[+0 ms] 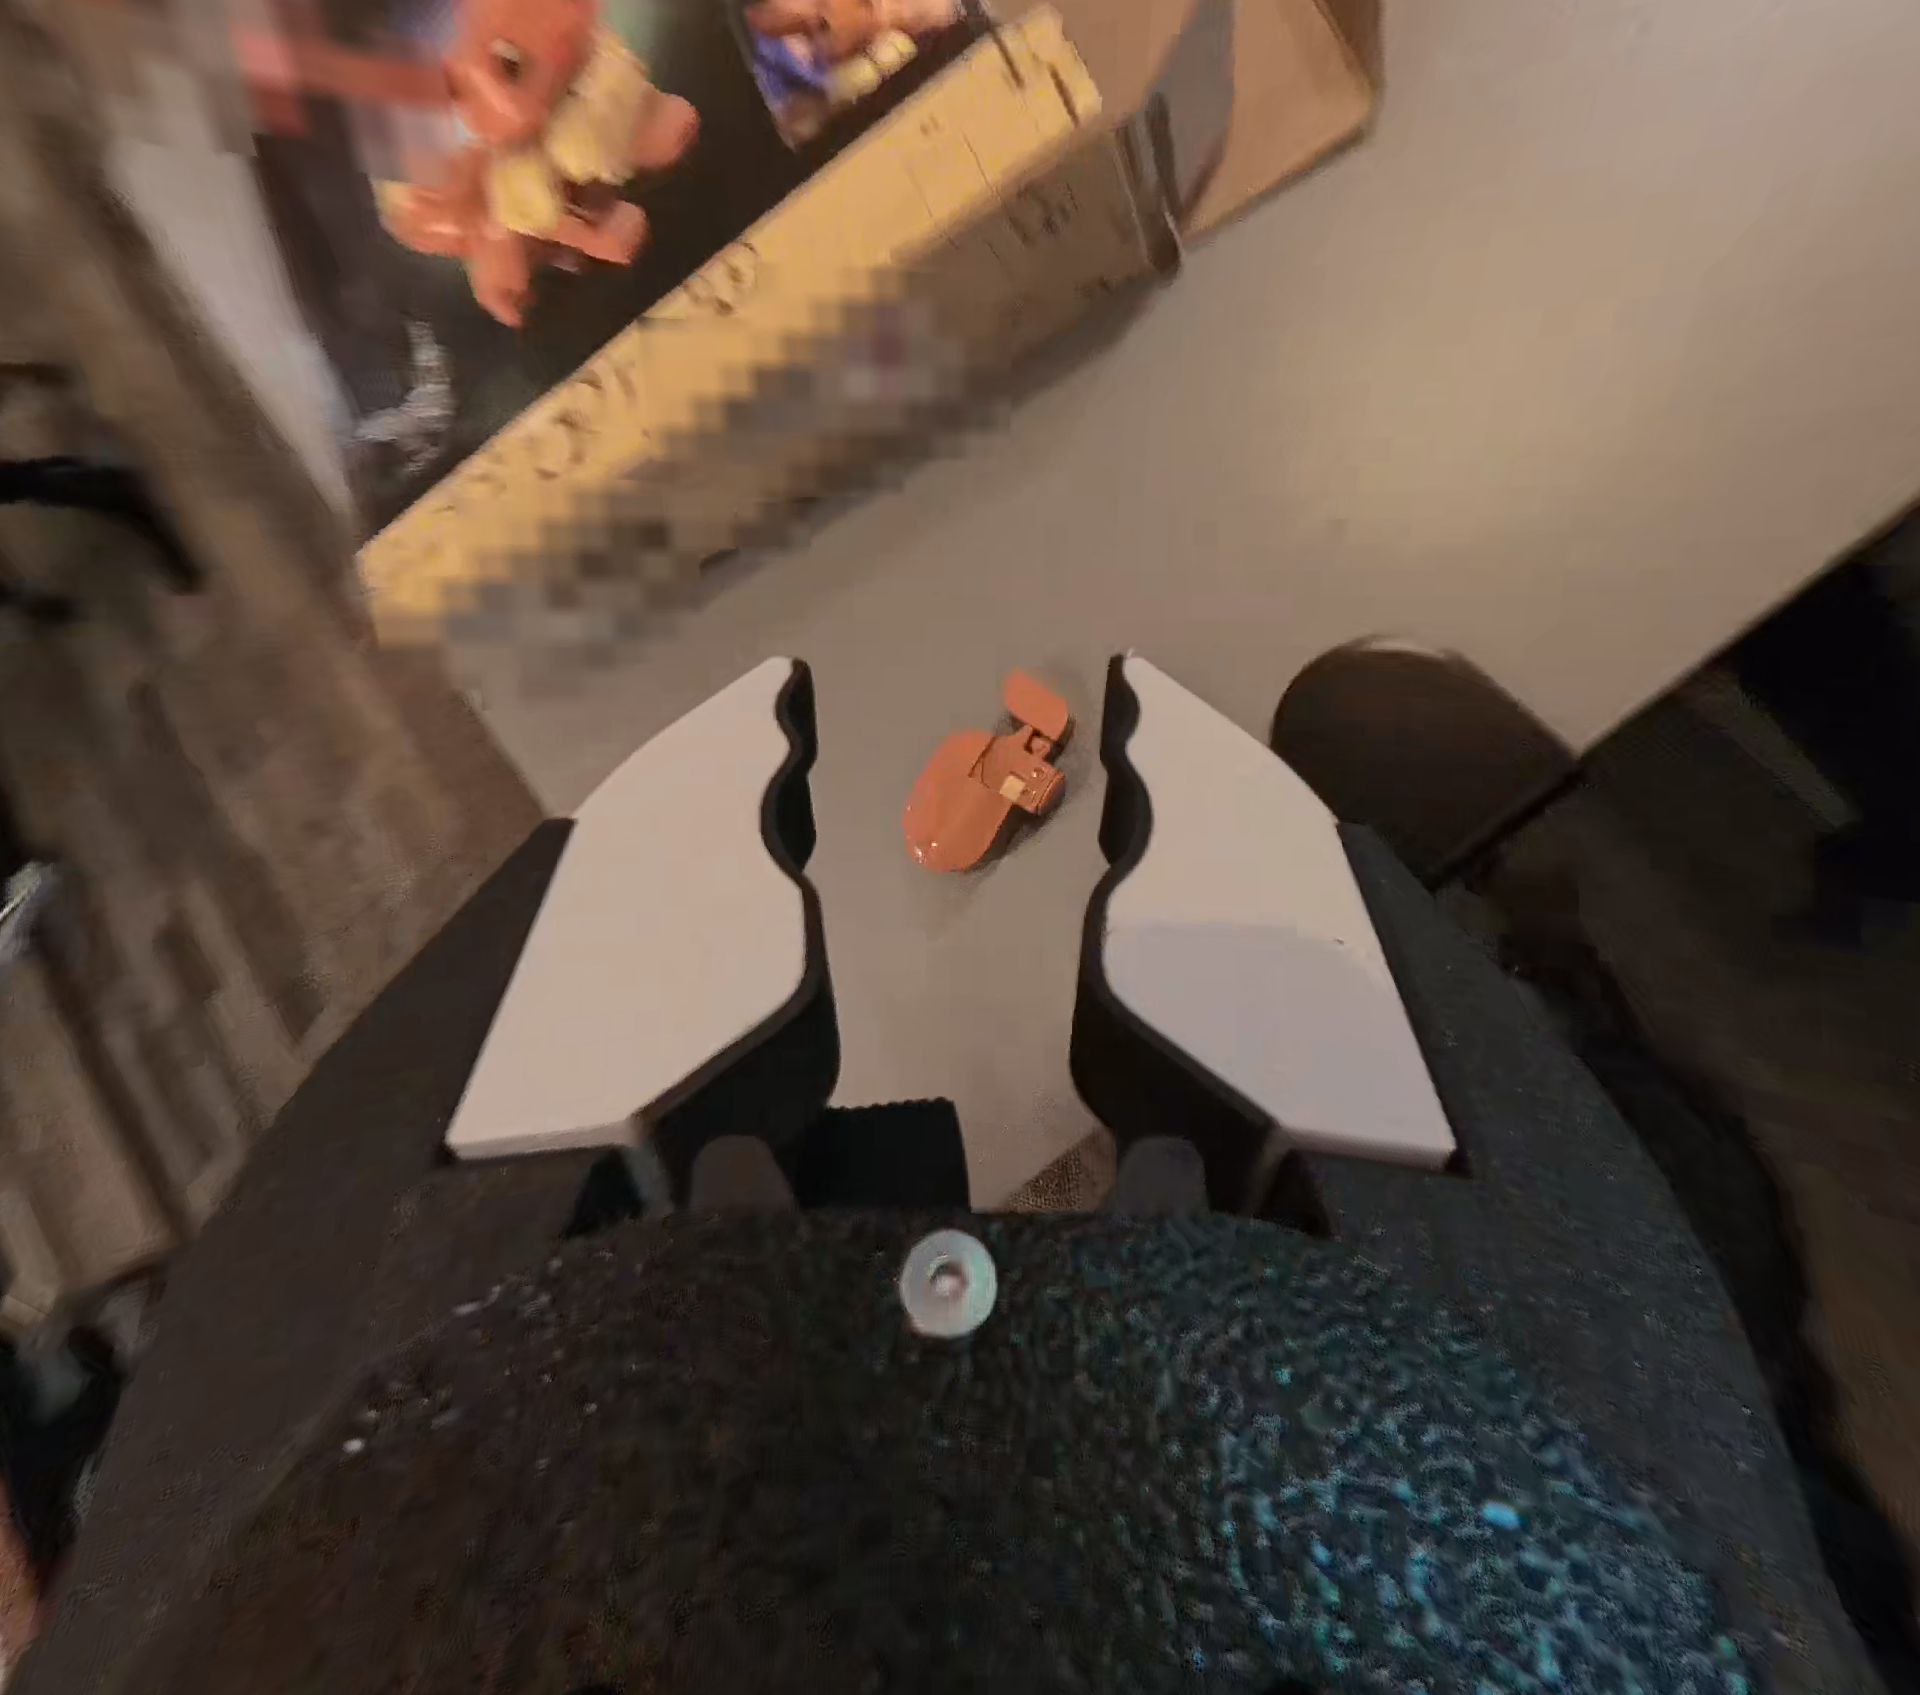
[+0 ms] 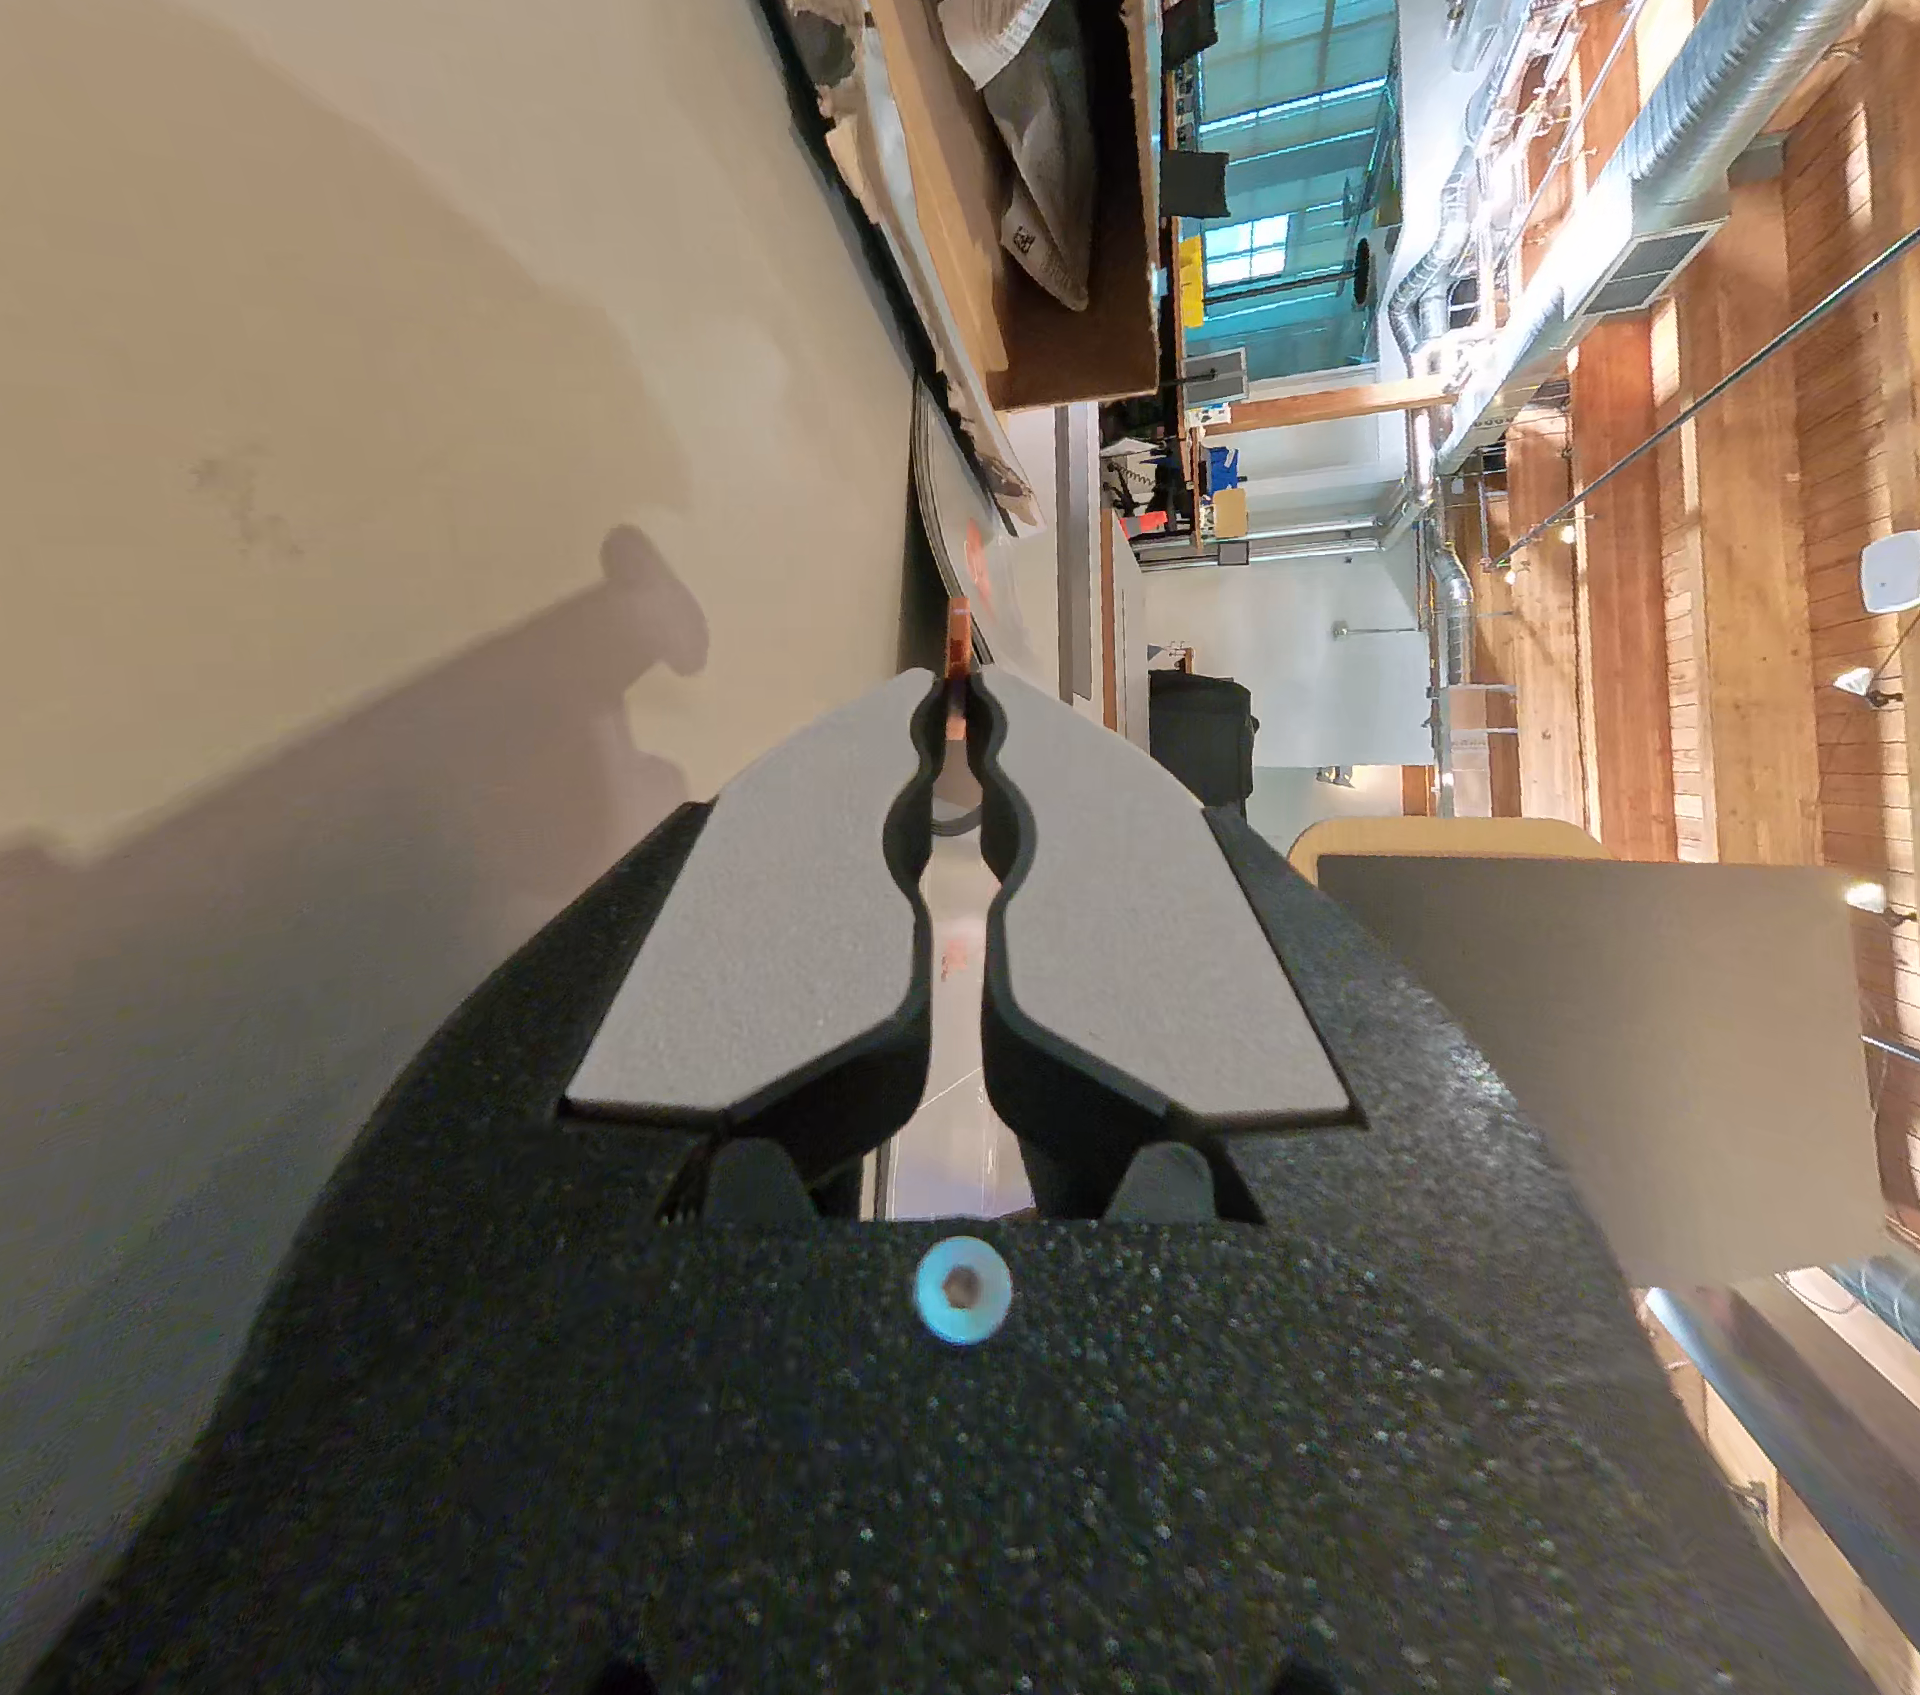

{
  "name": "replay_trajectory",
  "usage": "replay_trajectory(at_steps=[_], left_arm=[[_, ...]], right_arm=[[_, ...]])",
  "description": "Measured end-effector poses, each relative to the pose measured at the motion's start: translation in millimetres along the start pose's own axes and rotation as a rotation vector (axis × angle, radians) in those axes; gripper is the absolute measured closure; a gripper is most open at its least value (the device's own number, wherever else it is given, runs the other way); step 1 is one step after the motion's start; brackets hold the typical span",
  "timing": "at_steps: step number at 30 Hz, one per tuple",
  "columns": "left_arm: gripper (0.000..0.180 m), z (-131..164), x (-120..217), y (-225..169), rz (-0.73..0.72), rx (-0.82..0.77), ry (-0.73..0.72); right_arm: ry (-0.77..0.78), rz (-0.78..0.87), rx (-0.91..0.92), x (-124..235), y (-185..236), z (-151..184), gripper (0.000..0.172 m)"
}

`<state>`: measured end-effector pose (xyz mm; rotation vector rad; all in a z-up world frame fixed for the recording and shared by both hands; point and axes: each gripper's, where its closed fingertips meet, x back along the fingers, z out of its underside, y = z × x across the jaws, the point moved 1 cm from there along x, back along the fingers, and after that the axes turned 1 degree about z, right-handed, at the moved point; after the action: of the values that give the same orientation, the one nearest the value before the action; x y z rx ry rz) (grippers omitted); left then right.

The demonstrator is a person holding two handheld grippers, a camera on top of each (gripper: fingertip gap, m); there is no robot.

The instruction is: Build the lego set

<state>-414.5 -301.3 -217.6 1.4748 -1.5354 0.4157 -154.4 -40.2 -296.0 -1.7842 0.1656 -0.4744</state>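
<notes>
The left hand-held gripper (image 1: 956, 772) hangs over the grey counter (image 1: 1351, 450), jaws spread wide, and a small orange-brown toy piece (image 1: 961, 798) lies on the surface between the fingers, touching neither pad. Beyond it sits a yellow-edged picture box (image 1: 727, 315). Over on the right, the right hand-held gripper (image 2: 958, 695) is clenched tight on a thin orange-brown strip (image 2: 957, 637) poking out past its fingertips, beside the pale counter (image 2: 416, 295).

orange brick piece (image 1: 982, 788) | on table | thin orange plate (image 2: 957, 658) | pinched
</notes>
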Motion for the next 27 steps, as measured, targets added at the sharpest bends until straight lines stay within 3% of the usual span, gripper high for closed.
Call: replay_trajectory(at_steps=[2, 5, 8, 15, 17, 19, 23, 25, 27], left_arm=[[0.123, 19, -16, 8, 0.138, -0.065, -0.036], [0.124, 37, -35, 20, 0.313, 0.035, -0.110], [0.124, 67, -48, 11, 0.446, -0.004, -0.073], [0.103, 107, -92, 7, 0.379, -0.159, -0.001], [0.115, 102, -97, 4, 0.394, -0.162, -0.045], [0.143, 99, -100, 0, 0.424, -0.163, -0.068], [0.144, 88, -101, 3, 0.394, -0.149, -0.025], [0.144, 62, -90, 9, 0.322, -0.156, -0.044], [0.144, 10, -67, 9, 0.238, -0.155, -0.097]], right_arm=[[-0.002, 0.006, -0.004, 3, -1, 1, 0.169], [0.000, 0.013, -0.001, 5, -1, 5, 0.169], [0.010, 0.018, 0.007, 5, -1, 9, 0.169], [0.001, -0.006, -0.020, 0, 3, 9, 0.169], [0.002, -0.013, -0.012, 0, 6, 8, 0.169], [0.001, -0.014, -0.007, 0, 7, 8, 0.169], [-0.004, 0.005, -0.002, 2, 3, 8, 0.169], [-0.005, 0.025, -0.002, 4, 0, 9, 0.169], [-0.008, 0.054, -0.001, 8, -5, 12, 0.169]])
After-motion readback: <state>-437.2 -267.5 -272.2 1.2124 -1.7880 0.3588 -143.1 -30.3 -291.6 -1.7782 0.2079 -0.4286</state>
